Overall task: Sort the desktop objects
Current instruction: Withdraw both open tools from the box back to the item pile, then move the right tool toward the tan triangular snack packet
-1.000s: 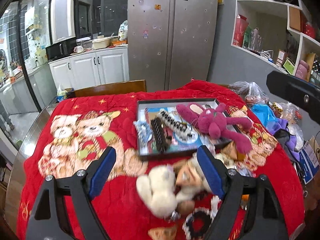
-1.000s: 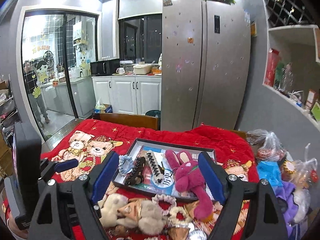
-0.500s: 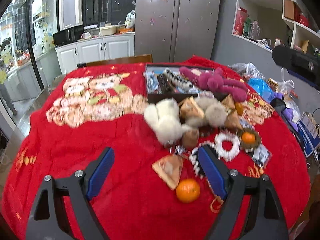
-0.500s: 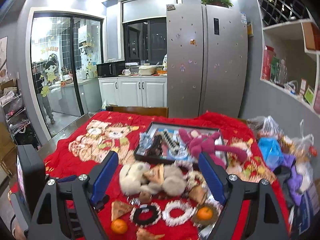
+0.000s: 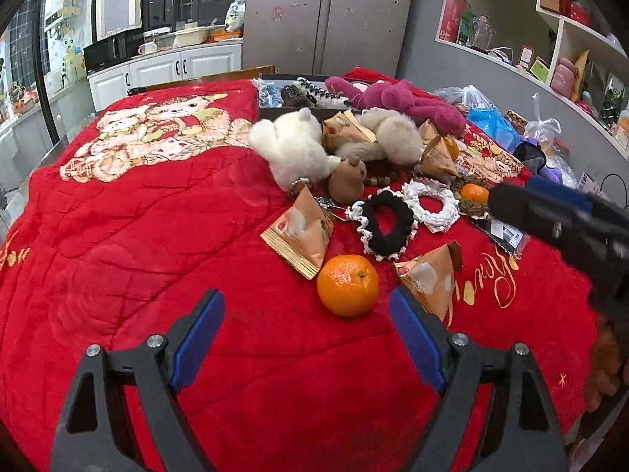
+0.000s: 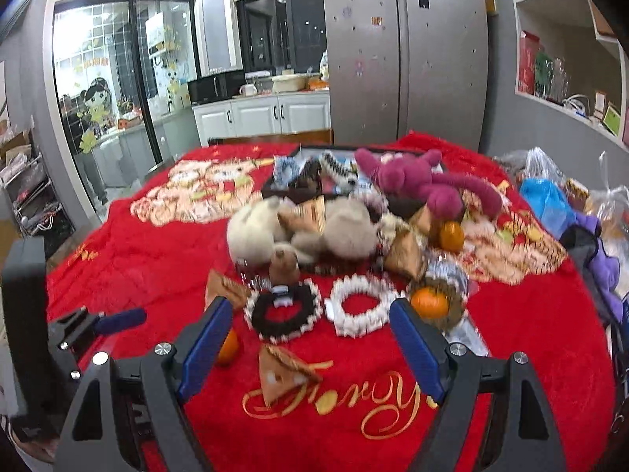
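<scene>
Red quilted blanket (image 5: 165, 236) with 2 printed teddy bears and gold script, only partly legible, covers the bench. On it lie a white plush toy (image 5: 293, 145), a black scrunchie (image 5: 387, 218) and an orange tangerine (image 5: 348, 285) just ahead of the left tool (image 5: 306, 324). Both the left tool and the right tool (image 6: 310, 330) gape wide, grasping nothing.

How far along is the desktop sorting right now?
Barely begun. Done: the dark tray already holds some hair clips, with the pink plush lying across it. In hand: nothing; the left hand-held gripper is open near the closest orange, and the right hand-held gripper is open too. Left: snack packets, the black scrunchie, the white scrunchie and the white plush lie loose on the red blanket.
</scene>
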### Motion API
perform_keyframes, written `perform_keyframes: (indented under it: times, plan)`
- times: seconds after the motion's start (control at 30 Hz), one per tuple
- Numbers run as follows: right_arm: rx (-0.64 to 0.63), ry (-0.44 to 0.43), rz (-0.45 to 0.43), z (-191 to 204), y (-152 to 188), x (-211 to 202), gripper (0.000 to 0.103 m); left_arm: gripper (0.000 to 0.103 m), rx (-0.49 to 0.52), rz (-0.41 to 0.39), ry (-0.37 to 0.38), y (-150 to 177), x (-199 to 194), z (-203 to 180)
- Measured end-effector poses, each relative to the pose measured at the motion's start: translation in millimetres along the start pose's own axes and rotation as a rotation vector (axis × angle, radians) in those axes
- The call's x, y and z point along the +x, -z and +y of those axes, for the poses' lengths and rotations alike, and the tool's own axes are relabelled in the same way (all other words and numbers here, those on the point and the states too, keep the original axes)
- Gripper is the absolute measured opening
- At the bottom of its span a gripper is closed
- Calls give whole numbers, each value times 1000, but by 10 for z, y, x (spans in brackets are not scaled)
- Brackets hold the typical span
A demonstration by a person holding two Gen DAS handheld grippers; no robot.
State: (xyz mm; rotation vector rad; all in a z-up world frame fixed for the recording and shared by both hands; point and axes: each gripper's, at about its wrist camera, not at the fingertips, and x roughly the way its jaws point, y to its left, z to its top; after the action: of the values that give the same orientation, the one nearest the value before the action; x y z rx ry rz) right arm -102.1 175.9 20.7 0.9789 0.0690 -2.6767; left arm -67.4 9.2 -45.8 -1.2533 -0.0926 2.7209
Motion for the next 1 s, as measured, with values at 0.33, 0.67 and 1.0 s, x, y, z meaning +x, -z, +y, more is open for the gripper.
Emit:
perform_keyframes:
  times: [0.33,0.67,1.0]
  plan:
    - [-34,-34,66,42,168,217,84,87,-1,36,-2,-26,213,38]
    - [-16,-56,134,-2,264,471,84,87,54,48,16,-46,317,-62]
    - [17,-89,176,-82,313,608,84,87,86,81,15,-42,447,-125]
